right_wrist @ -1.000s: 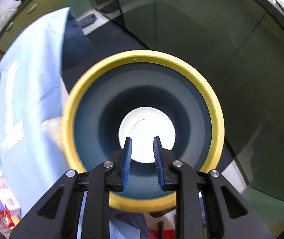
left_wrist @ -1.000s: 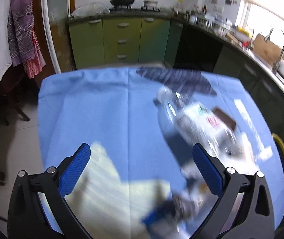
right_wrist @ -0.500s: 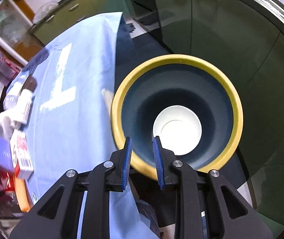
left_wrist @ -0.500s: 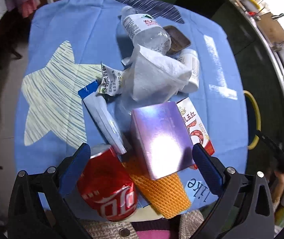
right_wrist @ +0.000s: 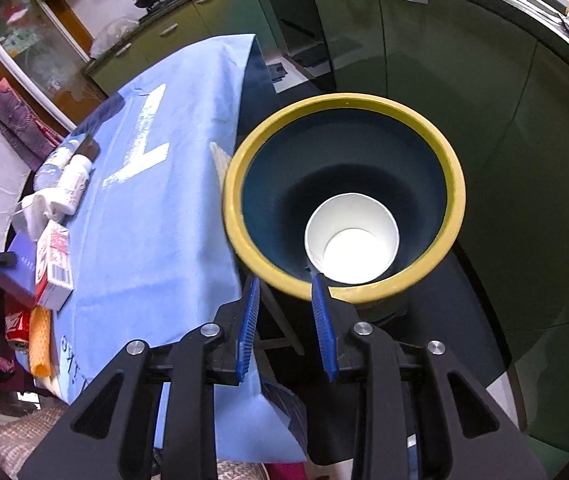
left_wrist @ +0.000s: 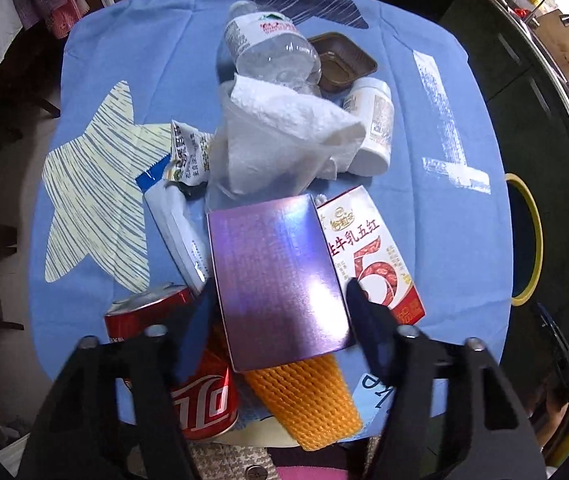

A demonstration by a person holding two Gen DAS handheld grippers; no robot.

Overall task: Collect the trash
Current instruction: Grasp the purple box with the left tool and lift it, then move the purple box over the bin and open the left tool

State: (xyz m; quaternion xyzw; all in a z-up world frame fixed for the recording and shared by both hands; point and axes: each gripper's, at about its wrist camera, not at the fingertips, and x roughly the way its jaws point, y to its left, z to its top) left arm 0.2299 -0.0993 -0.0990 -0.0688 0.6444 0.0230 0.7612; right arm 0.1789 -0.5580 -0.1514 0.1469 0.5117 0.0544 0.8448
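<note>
Left gripper [left_wrist: 278,300] closing astride the purple box [left_wrist: 276,284] – long axis pointing away; right gripper [right_wrist: 286,300] parted, empty.

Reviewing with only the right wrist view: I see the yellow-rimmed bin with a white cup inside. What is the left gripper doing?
Observer: The left gripper straddles the purple box. Its jaws have just been closing with the box between them, and I cannot tell whether the pads press yet.
Operator: Anything under the box?
Observer: Its near end rests on an orange foam net.
Operator: What lies on its left side?
Observer: A white and blue tube lies along that edge.
</note>
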